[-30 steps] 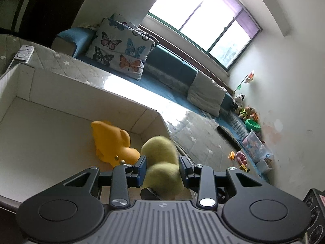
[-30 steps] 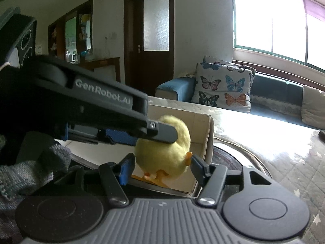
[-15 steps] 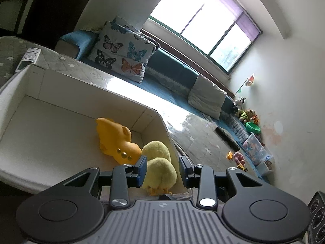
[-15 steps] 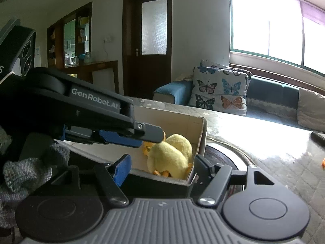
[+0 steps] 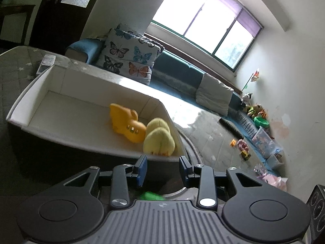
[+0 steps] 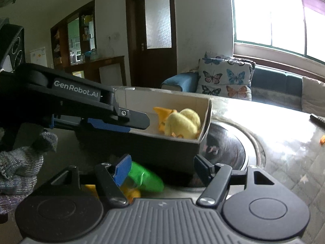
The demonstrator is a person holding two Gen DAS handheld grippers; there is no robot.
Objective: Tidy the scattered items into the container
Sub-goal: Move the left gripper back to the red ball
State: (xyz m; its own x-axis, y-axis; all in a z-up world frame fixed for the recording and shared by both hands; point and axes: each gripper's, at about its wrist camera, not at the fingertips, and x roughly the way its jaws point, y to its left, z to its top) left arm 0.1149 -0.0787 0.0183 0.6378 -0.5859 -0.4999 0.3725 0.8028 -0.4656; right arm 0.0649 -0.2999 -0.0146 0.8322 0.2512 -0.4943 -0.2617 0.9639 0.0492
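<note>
A white-lined cardboard box (image 5: pixel 61 93) stands on the quilted table. In its near right corner a yellow plush chick (image 5: pixel 158 140) lies against an orange rubber toy (image 5: pixel 126 122). My left gripper (image 5: pixel 162 163) hangs open just outside the box's near rim, with nothing between its pads. The right wrist view shows the same box (image 6: pixel 207 109), the chick (image 6: pixel 182 124) and the left gripper (image 6: pixel 138 122) reaching in from the left. My right gripper (image 6: pixel 162 164) is open, low in front of the box. A green toy (image 6: pixel 146 179) lies on the table by its left finger.
A round dark inset with a metal rim (image 6: pixel 227 150) lies right of the box. Small toys (image 5: pixel 242 144) and a dark remote (image 5: pixel 231 128) lie farther out on the table, and a white remote (image 5: pixel 46 63) behind the box. A gloved hand (image 6: pixel 20 172) holds the left gripper.
The chick left the left gripper's jaws and now rests in the box beside the orange toy. Both grippers drew back from the box, and the right jaws widened.
</note>
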